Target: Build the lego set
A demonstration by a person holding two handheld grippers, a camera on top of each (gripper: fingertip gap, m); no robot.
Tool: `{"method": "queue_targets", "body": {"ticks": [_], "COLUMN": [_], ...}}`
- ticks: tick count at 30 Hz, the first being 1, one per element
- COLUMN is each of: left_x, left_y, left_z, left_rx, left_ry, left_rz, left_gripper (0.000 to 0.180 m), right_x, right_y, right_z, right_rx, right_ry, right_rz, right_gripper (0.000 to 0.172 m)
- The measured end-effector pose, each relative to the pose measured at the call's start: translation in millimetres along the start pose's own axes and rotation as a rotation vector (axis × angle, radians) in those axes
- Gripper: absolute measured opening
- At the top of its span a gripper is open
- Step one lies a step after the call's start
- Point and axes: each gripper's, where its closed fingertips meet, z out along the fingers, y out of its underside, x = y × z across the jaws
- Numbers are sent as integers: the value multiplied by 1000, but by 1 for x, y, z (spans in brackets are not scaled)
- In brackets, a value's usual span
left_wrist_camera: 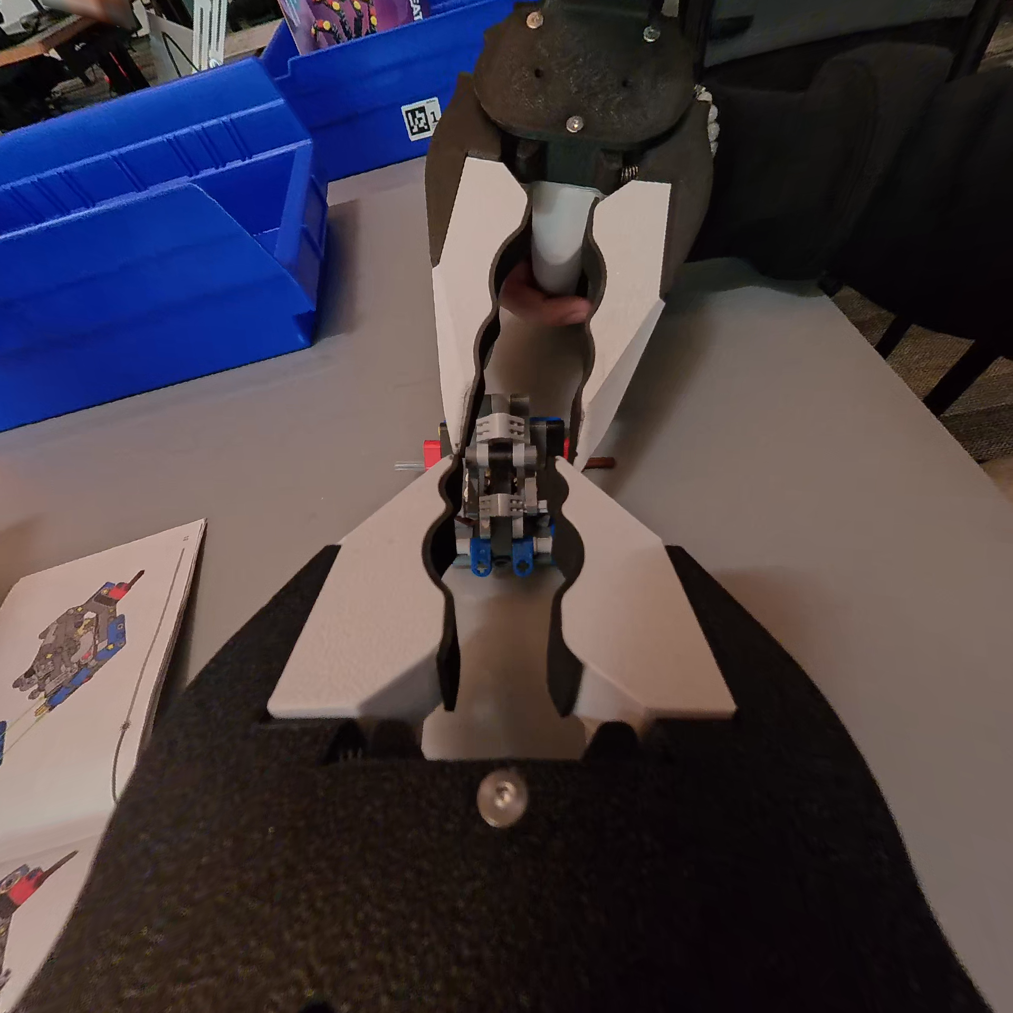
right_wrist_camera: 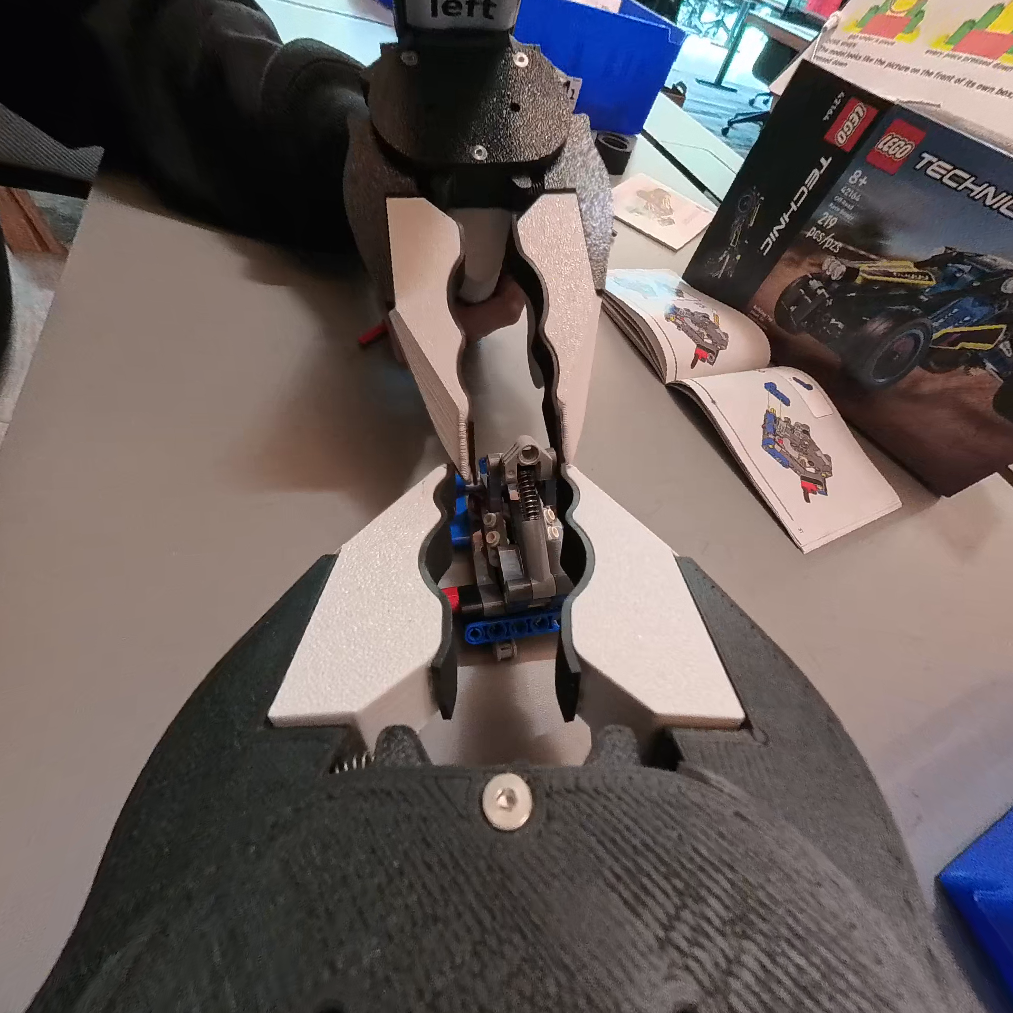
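Note:
A small brick-built assembly (left_wrist_camera: 501, 504) of grey, black, blue and red parts sits just above the grey table (left_wrist_camera: 767, 493), between the two grippers, which face each other. My left gripper (left_wrist_camera: 504, 463) is shut on its near end, where two blue connectors show. My right gripper (right_wrist_camera: 505, 468) is shut on the other end of the assembly (right_wrist_camera: 521, 548), over a blue beam and next to a grey spring strut. In the left wrist view the right gripper (left_wrist_camera: 518, 455) comes in from the far side. In the right wrist view the left gripper (right_wrist_camera: 515, 466) comes in the same way. A hand holds each handle.
Blue bins (left_wrist_camera: 153, 263) stand at the left. An open instruction booklet (right_wrist_camera: 767, 438) and a printed toy box (right_wrist_camera: 877, 274) lie to the right. A small red piece (right_wrist_camera: 370, 334) lies behind the left gripper. A blue bin corner (right_wrist_camera: 981, 904) is at the lower right. The grippers are tip to tip, or close to it.

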Motion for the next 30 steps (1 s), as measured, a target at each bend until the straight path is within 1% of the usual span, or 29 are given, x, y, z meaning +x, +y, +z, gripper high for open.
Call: {"method": "queue_targets", "body": {"ticks": [3,10,22,30], "left_x": [-1,1,-5,-11], "left_y": [0,-1,-1,2], "left_z": [0,-1,-3,-4], "left_rx": [4,13,18,-1], "left_ry": [-2,28,8,-35], "left_rz": [-13,-59,-94,-55], "left_gripper": [21,22,21,20], "right_x": [2,1,4,8], "right_y": [0,-1,-3,-3], "right_z": [0,0,2,6], "right_rx": [1,4,7,-6], "right_ry": [11,10,31,54], "right_rz": [4,1,15,26], "right_gripper": [30,31,29,28]}}
